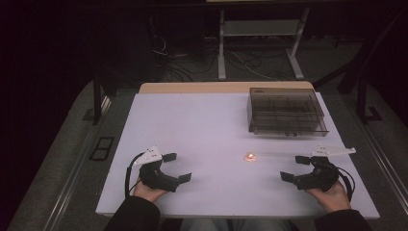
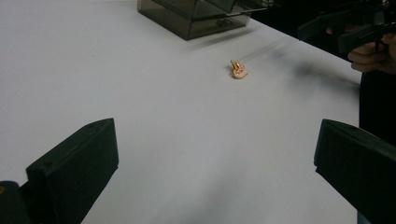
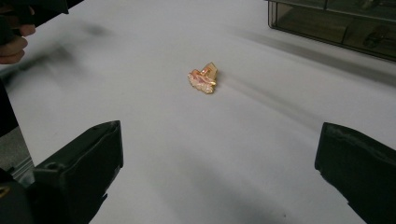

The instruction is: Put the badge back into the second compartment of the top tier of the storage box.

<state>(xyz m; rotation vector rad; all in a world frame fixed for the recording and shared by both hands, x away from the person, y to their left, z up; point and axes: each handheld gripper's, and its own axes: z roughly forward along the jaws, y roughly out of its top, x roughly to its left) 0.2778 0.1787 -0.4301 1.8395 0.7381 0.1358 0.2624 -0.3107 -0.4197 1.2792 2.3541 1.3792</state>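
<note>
White worktop (image 1: 207, 125), dark floor with cables behind it in high view. Both claws, left (image 1: 177, 167) and right (image 1: 295, 168), spread apart, empty. Small gold trinket (image 3: 203, 79) detailed up close; smoky box (image 1: 286, 111) unlabelled.

Worktop (image 1: 207, 125): plain white, unpatterned, with a light wood strip along the upper edge in the high view. Small trinket (image 1: 250, 156), centre of frame: gold with pale pink patches, glinting orange. Compartmented box (image 1: 286, 111), upper right: smoky translucent grey, darker dividers forming a grid. Left tongs (image 1: 177, 167), lower left: matt black, topped by a pale grey plate. Right tongs (image 1: 294, 168), lower right: matt black, pale grey plate. Sleeves at the bottom edge: black.
</note>
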